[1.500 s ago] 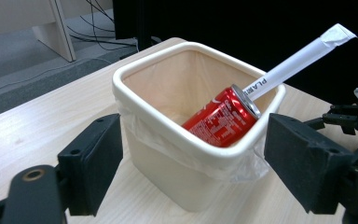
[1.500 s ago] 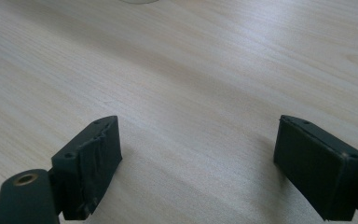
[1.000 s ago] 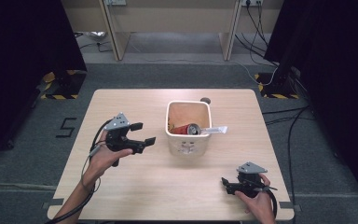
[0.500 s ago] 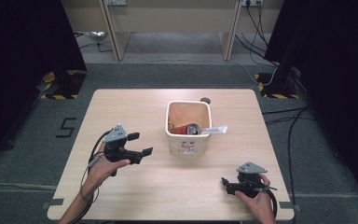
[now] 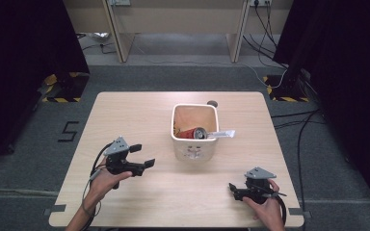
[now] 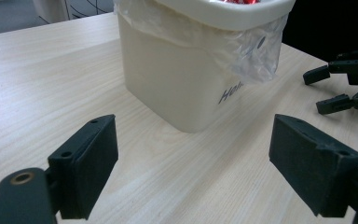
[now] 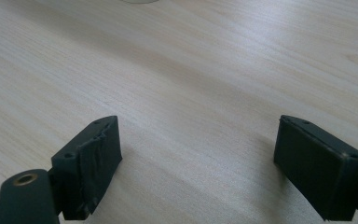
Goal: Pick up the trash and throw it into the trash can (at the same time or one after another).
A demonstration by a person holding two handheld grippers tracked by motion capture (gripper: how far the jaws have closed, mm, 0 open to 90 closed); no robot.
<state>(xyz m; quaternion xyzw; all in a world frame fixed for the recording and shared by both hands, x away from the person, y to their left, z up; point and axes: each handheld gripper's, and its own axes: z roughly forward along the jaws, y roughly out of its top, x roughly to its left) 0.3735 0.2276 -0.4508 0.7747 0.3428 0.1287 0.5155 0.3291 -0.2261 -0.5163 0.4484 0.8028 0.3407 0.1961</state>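
- Bin [image 5: 194, 144] holds a red can [image 5: 191, 133]; your left tool [image 5: 141, 156] and right tool [image 5: 232, 188] stand apart, empty.
- Next, judge this a rest step: set both tools on the counter [image 5: 139, 110].

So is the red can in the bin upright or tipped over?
Tipped over. The red can lies on its side inside the white bin, its silver top facing right in the high view.

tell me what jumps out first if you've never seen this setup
A cream bin stands mid-table, lined with clear plastic, holding a red can on its side. The left gripper and right gripper flank it near the front edge, both open and empty.
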